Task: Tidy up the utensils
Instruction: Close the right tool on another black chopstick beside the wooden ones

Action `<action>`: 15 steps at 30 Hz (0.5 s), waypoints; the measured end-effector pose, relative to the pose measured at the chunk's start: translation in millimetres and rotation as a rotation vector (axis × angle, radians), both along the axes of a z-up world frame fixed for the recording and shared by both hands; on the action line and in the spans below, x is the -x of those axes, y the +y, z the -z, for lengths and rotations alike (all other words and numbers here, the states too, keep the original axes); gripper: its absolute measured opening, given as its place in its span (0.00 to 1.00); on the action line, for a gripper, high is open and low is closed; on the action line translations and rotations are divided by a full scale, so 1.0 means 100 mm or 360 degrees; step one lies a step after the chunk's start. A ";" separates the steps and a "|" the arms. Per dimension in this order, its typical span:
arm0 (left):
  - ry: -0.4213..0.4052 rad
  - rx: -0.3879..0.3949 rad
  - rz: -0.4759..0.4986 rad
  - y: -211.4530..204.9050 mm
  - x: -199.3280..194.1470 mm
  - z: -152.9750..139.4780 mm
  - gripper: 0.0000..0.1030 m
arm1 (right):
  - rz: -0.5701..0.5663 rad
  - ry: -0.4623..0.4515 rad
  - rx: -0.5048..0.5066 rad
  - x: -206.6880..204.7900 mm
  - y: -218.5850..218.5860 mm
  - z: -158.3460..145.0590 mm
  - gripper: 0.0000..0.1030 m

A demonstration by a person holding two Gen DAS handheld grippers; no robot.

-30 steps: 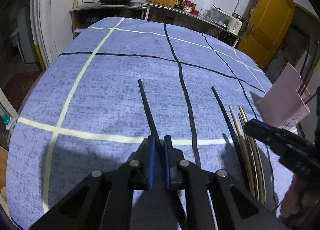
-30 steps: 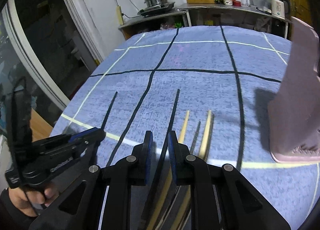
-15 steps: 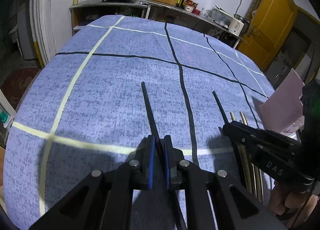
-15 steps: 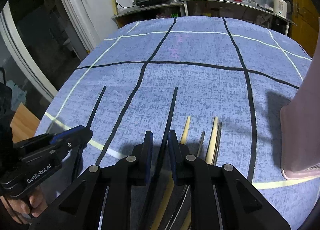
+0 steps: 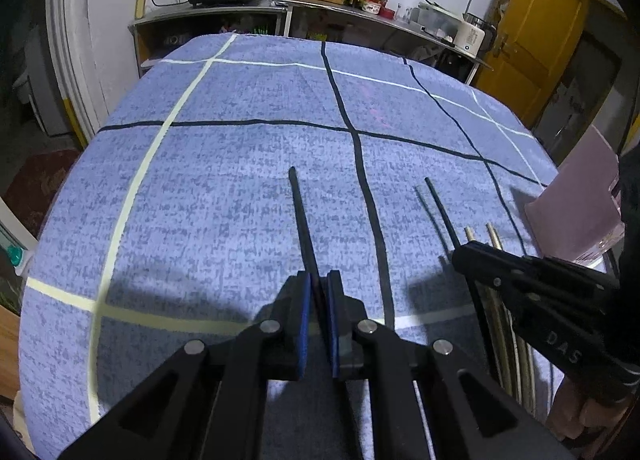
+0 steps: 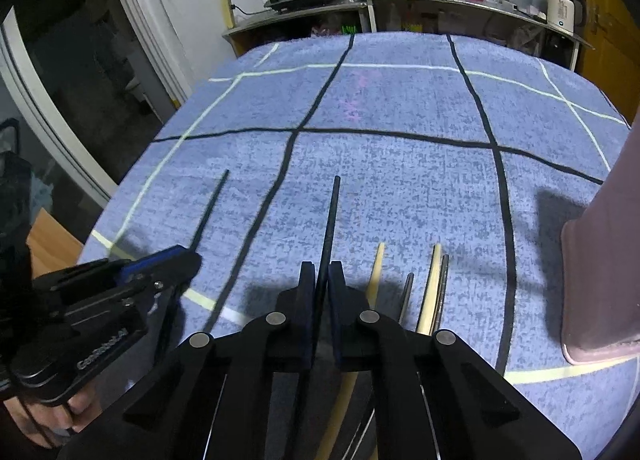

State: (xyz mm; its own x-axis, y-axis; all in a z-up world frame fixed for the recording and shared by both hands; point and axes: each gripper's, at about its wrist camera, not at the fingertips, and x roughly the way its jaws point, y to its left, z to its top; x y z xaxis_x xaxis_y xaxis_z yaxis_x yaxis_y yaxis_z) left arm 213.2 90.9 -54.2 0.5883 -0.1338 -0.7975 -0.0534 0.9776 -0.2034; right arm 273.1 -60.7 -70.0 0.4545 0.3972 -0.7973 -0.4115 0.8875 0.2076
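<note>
Two black chopsticks are already clamped — one in each claw. Nearest, the left gripper [image 5: 318,292] is pinched tight on a black chopstick [image 5: 301,215] whose long axis runs straight away from the jaws toward the far side of the blue checked tablecloth [image 5: 224,179]. To its right, the right gripper [image 6: 321,280] has just closed its jaws on a second black chopstick [image 6: 331,215], likewise pointing far. Just right of that, pale wooden chopsticks [image 6: 430,284] and thin dark ones lie parallel on the cloth. Farther right stands the pink holder [image 6: 600,280] — nearer the right hand, so I judge its stick goes in first, swung rightward and tipped upright.
</note>
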 end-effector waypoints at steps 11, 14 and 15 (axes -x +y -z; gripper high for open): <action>-0.0177 0.0044 0.0023 0.01 0.28 -0.47 0.06 | -0.0018 -0.0167 -0.0116 0.27 -0.13 -0.55 0.06; -0.0242 0.0050 0.0034 0.02 0.36 -0.64 0.06 | -0.0014 -0.0211 -0.0146 0.34 -0.17 -0.70 0.05; -0.0264 0.0051 0.0040 0.01 0.39 -0.70 0.06 | -0.0013 -0.0228 -0.0158 0.37 -0.19 -0.75 0.05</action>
State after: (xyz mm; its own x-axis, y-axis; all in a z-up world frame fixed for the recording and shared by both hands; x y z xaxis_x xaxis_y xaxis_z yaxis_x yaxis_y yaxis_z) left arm 174.4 92.3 16.2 0.7077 -0.1737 -0.6848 0.0079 0.9712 -0.2382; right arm 236.2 -79.4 5.2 0.5569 0.4749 -0.6814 -0.4504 0.8620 0.2326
